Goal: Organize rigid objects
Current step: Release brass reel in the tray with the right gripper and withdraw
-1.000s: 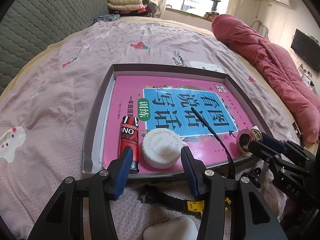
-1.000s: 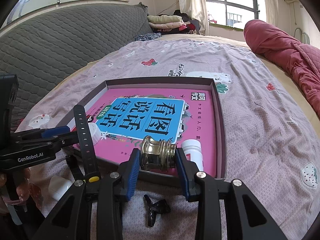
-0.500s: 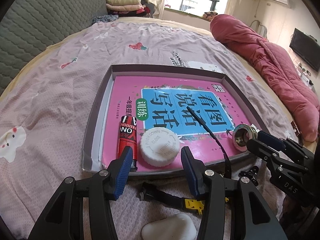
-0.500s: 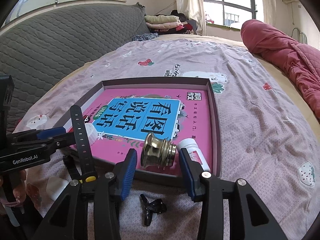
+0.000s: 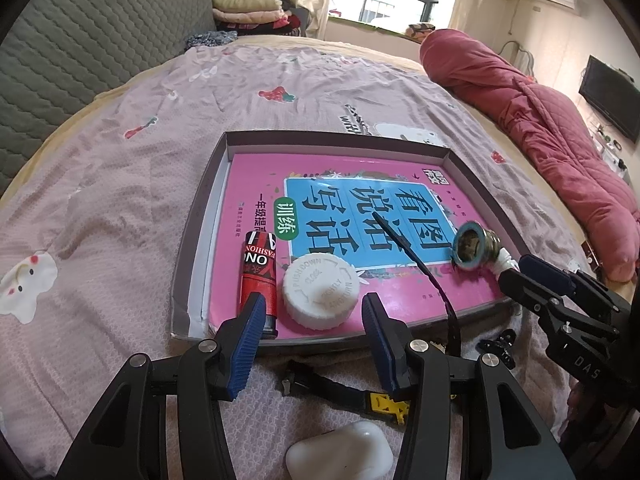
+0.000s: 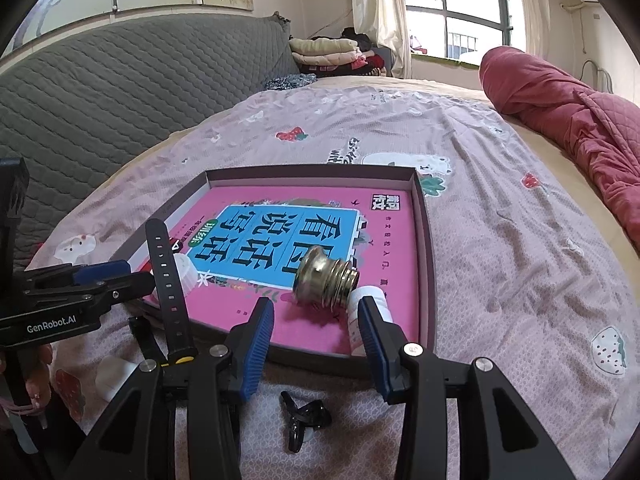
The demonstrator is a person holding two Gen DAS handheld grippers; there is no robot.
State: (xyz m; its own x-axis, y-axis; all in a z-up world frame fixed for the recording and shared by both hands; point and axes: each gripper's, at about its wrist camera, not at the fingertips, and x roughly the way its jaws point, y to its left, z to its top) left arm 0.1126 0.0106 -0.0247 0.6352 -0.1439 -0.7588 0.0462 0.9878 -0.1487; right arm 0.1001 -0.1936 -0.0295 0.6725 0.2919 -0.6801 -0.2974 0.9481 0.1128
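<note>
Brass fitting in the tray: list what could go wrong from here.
1. The brass fitting lies on its side on the glossy pink book, free of the right gripper; being round, it may roll.
2. It leans against the small white bottle and could nudge it.
3. The black strap juts over the tray edge and might snag.
</note>
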